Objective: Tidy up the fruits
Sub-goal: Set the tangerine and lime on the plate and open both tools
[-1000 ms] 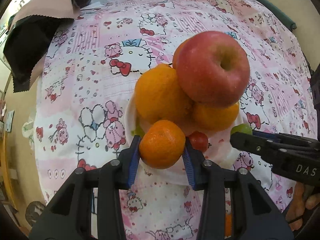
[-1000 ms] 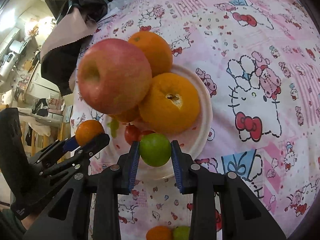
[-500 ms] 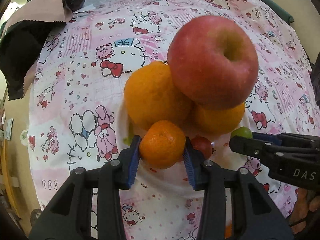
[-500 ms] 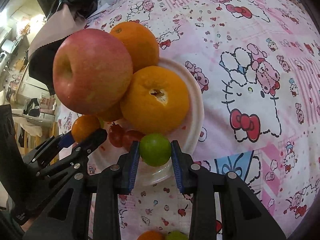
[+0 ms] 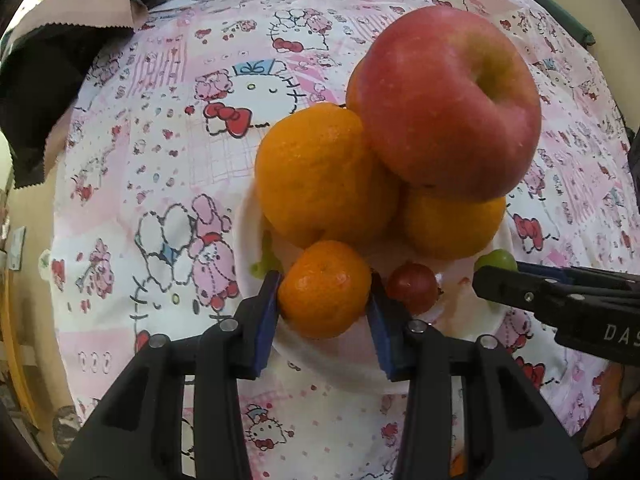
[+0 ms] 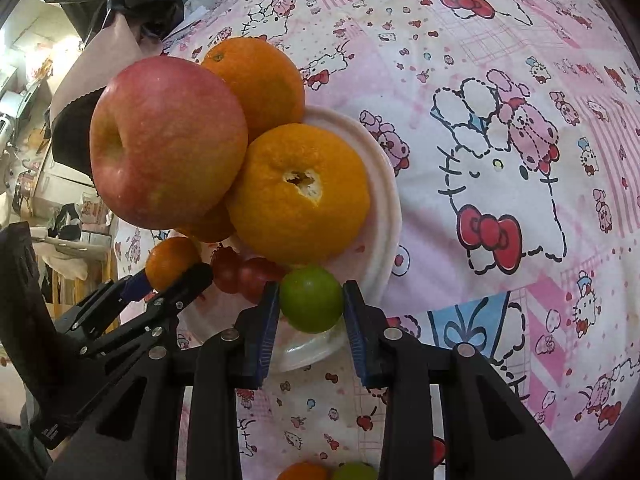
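A white plate (image 5: 332, 364) holds a red apple (image 5: 448, 100) piled on two big oranges (image 5: 320, 176), with small red fruits (image 5: 412, 286) at their foot. My left gripper (image 5: 324, 280) is shut on a small mandarin (image 5: 324, 308) just over the plate's near rim. My right gripper (image 6: 310, 292) holds a green lime (image 6: 311, 306) low over the plate (image 6: 384, 208) beside the red fruits (image 6: 248, 276); its jaws are opening, and the pads still touch the lime. Each gripper shows in the other view: the right gripper (image 5: 496, 276) and the left gripper (image 6: 172, 276).
A pink cartoon-print cloth (image 6: 500, 120) covers the table. Black and tan fabric (image 5: 52, 72) lies at the far left corner. Another small orange (image 6: 304, 472) and a green fruit (image 6: 354, 470) lie on the cloth below my right gripper. The table edge drops off at the left.
Both grippers have moved in closer to the plate with their fruits, and the pile looks larger. The lime sits lower, at the plate's rim beside the red fruits.
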Action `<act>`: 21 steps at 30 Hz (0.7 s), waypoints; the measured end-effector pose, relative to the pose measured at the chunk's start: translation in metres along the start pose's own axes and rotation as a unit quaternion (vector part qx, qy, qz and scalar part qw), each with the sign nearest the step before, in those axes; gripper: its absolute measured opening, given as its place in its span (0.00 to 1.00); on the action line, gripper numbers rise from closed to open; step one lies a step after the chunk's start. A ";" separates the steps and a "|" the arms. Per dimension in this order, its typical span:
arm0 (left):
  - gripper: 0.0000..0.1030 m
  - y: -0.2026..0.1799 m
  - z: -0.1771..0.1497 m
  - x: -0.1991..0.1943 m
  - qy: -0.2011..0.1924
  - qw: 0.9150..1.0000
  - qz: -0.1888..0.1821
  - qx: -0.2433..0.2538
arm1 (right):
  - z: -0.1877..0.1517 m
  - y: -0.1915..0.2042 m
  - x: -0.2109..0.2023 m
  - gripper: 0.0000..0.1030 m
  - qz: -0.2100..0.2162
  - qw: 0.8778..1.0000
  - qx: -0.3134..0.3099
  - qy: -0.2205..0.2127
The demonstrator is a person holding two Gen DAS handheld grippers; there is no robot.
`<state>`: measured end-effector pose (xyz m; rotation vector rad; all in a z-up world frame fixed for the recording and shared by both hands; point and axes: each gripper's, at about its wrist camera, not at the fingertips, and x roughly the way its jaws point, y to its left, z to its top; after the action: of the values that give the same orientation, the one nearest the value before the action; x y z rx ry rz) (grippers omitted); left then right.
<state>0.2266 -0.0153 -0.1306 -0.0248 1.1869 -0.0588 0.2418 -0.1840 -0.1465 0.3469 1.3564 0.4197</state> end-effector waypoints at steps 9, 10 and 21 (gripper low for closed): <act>0.59 -0.001 0.004 -0.013 -0.025 1.000 0.006 0.004 | 0.004 -0.005 -0.012 0.37 0.027 0.999 0.014 -0.012; 0.60 -0.002 0.003 -0.015 -0.029 1.000 0.006 0.007 | 0.004 -0.005 -0.014 0.37 0.032 0.999 0.014 -0.013; 0.79 0.005 -0.005 -0.040 -0.057 0.998 -0.002 -0.011 | 0.000 -0.003 -0.038 0.74 0.036 0.998 0.020 -0.045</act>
<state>0.2071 -0.0078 -0.0956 -0.0484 1.0739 -0.0469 0.2360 -0.2044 -0.1152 0.4438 1.2682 0.4314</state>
